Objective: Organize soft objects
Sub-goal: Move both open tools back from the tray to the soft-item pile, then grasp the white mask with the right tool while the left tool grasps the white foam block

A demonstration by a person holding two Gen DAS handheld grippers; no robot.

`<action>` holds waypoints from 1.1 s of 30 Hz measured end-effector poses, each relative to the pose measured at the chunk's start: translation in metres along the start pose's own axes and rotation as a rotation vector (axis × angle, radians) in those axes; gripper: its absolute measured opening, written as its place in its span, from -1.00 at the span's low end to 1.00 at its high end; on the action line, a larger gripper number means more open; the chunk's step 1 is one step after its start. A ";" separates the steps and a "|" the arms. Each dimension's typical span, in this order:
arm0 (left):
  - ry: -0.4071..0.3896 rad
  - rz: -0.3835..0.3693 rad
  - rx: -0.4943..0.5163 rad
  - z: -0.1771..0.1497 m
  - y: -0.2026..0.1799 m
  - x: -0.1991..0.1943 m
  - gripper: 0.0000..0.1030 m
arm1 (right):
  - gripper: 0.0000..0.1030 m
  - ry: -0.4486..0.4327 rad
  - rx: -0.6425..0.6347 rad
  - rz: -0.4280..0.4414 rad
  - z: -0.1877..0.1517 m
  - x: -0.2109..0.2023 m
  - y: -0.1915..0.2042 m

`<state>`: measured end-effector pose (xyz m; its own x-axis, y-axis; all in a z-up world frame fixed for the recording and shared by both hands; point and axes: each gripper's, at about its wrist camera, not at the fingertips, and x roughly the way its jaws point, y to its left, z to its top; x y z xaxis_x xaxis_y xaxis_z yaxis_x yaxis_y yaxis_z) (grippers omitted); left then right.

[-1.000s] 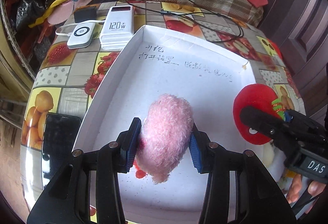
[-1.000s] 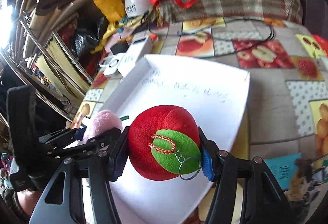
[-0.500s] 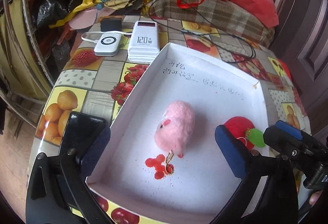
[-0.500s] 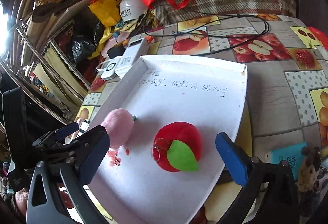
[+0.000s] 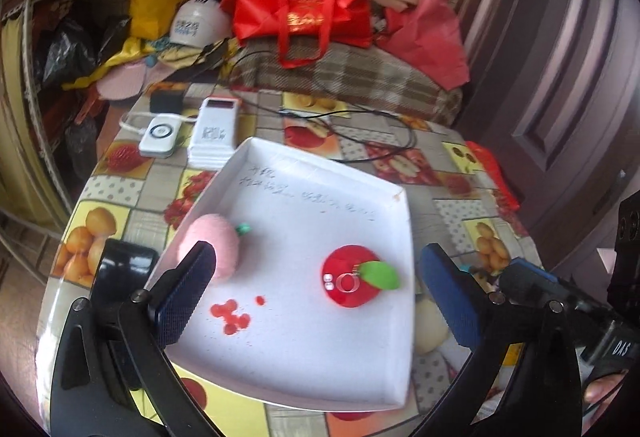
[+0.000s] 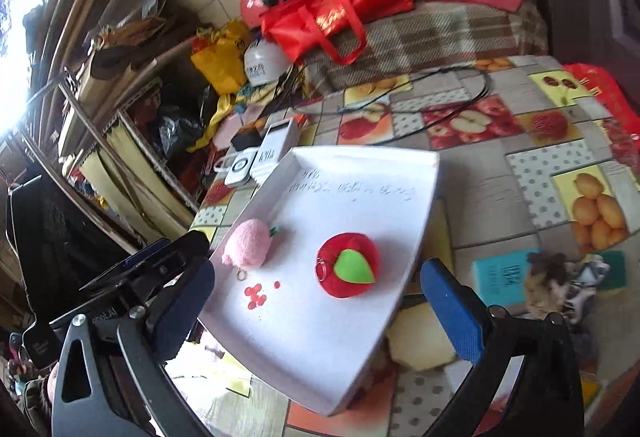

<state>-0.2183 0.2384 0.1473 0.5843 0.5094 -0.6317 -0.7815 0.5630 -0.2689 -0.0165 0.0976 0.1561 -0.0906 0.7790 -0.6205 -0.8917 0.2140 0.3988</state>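
Observation:
A white tray (image 5: pixel 304 389) (image 6: pixel 424 173) lies on a fruit-patterned table. In it rest a pink plush peach (image 5: pixel 218 245) (image 6: pixel 250 243) at the left and a red plush apple (image 5: pixel 352 287) (image 6: pixel 348 271) with a green leaf and key ring at the right. Small red beads (image 5: pixel 232 313) (image 6: pixel 256 295) lie between them near the front. My left gripper (image 5: pixel 316 293) is open and empty, above the tray's near edge. My right gripper (image 6: pixel 320 301) is open and empty, held back above the tray.
Two white power banks (image 5: pixel 212 133) (image 6: pixel 276 149) and a black cable (image 5: pixel 360 141) lie behind the tray. A black phone (image 5: pixel 124 269) sits left of it. More soft toys (image 6: pixel 556 277) and a yellow sponge (image 6: pixel 420 337) lie right of the tray. Bags and helmets crowd the back.
Both grippers opened and let go: the pink peach and the red apple now lie loose in the tray. Both grippers pulled back and up from the tray.

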 end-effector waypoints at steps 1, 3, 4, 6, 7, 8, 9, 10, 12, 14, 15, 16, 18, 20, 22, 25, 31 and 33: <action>0.001 -0.012 0.019 0.000 -0.007 -0.001 1.00 | 1.00 -0.027 0.008 -0.011 0.000 -0.012 -0.005; 0.008 -0.040 0.048 -0.003 -0.021 0.000 0.99 | 1.00 -0.069 0.024 -0.033 -0.001 -0.031 -0.016; 0.016 -0.055 0.062 -0.005 -0.028 0.002 0.99 | 1.00 -0.090 0.033 -0.046 -0.002 -0.041 -0.022; 0.037 -0.074 0.090 -0.009 -0.041 0.006 0.99 | 1.00 -0.126 0.050 -0.069 -0.003 -0.060 -0.037; 0.047 -0.084 0.106 -0.012 -0.048 0.008 0.99 | 1.00 -0.147 0.061 -0.084 -0.004 -0.070 -0.045; 0.056 -0.093 0.121 -0.015 -0.054 0.010 0.99 | 1.00 -0.184 0.085 -0.117 -0.005 -0.086 -0.060; 0.065 -0.106 0.134 -0.018 -0.061 0.012 0.99 | 1.00 -0.213 0.110 -0.146 -0.006 -0.098 -0.073; 0.079 -0.124 0.148 -0.022 -0.067 0.015 0.99 | 1.00 -0.235 0.137 -0.172 -0.008 -0.109 -0.085; 0.106 -0.153 0.174 -0.030 -0.080 0.021 0.99 | 1.00 -0.268 0.203 -0.239 -0.015 -0.132 -0.117; 0.136 -0.175 0.203 -0.039 -0.094 0.028 0.99 | 1.00 -0.273 0.246 -0.298 -0.025 -0.146 -0.145; 0.154 -0.186 0.219 -0.044 -0.099 0.031 0.99 | 1.00 -0.264 0.265 -0.323 -0.032 -0.151 -0.158; 0.170 -0.195 0.236 -0.049 -0.105 0.035 0.99 | 1.00 -0.253 0.275 -0.337 -0.038 -0.154 -0.164; 0.196 -0.210 0.266 -0.057 -0.114 0.041 0.99 | 1.00 -0.211 0.281 -0.361 -0.054 -0.155 -0.175; 0.224 -0.220 0.298 -0.064 -0.122 0.048 0.99 | 1.00 -0.145 0.261 -0.368 -0.073 -0.148 -0.177; 0.260 -0.232 0.348 -0.073 -0.128 0.056 0.99 | 1.00 -0.052 0.207 -0.343 -0.094 -0.133 -0.173; 0.318 -0.226 0.464 -0.087 -0.141 0.068 0.99 | 1.00 0.030 0.084 -0.317 -0.114 -0.115 -0.153; 0.398 -0.214 0.547 -0.100 -0.151 0.090 0.99 | 0.82 0.119 -0.189 -0.308 -0.138 -0.082 -0.108; 0.413 -0.218 0.573 -0.102 -0.157 0.096 0.99 | 0.31 0.150 -0.212 -0.306 -0.143 -0.074 -0.108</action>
<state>-0.0626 0.1323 0.0546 0.4956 0.1242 -0.8596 -0.3543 0.9325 -0.0696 0.0228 -0.0673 0.0623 0.1436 0.5998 -0.7872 -0.9579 0.2842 0.0418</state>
